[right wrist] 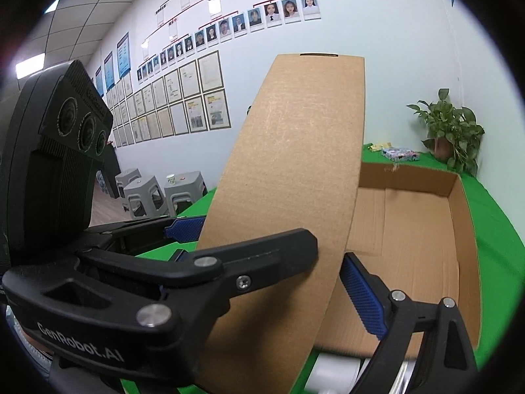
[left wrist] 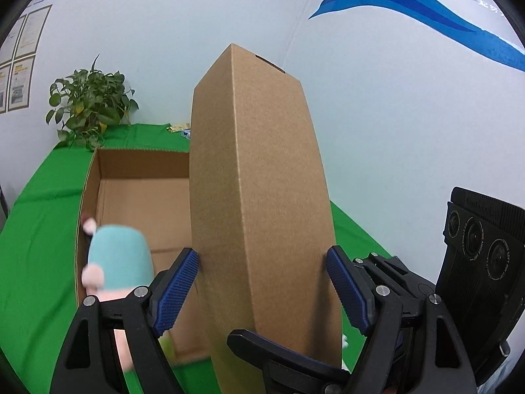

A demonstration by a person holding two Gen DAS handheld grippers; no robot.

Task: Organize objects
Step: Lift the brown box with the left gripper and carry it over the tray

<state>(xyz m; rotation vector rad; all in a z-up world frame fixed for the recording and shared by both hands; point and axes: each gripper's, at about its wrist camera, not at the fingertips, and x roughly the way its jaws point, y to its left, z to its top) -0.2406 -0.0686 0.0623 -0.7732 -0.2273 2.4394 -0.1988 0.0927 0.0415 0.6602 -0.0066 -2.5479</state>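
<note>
A brown cardboard box [left wrist: 131,197] lies open on the green table. Its lid flap [left wrist: 262,180] stands upright. My left gripper [left wrist: 262,262] is spread wide around the flap, blue pads [left wrist: 178,289] at its two faces. My right gripper [right wrist: 328,262] straddles the same flap [right wrist: 288,180] near its lower edge, jaws apart, one blue pad [right wrist: 361,295] on the box side. A teal and pink plush toy [left wrist: 115,262] sits in the box at its near left corner. The box interior [right wrist: 410,229] looks otherwise bare.
The green cloth [left wrist: 36,246] covers the table. A potted plant [left wrist: 88,108] stands at the far corner by the wall, with small packets [right wrist: 398,154] beside it. Grey stools [right wrist: 154,193] stand off the table. A white object [right wrist: 331,374] lies under the right gripper.
</note>
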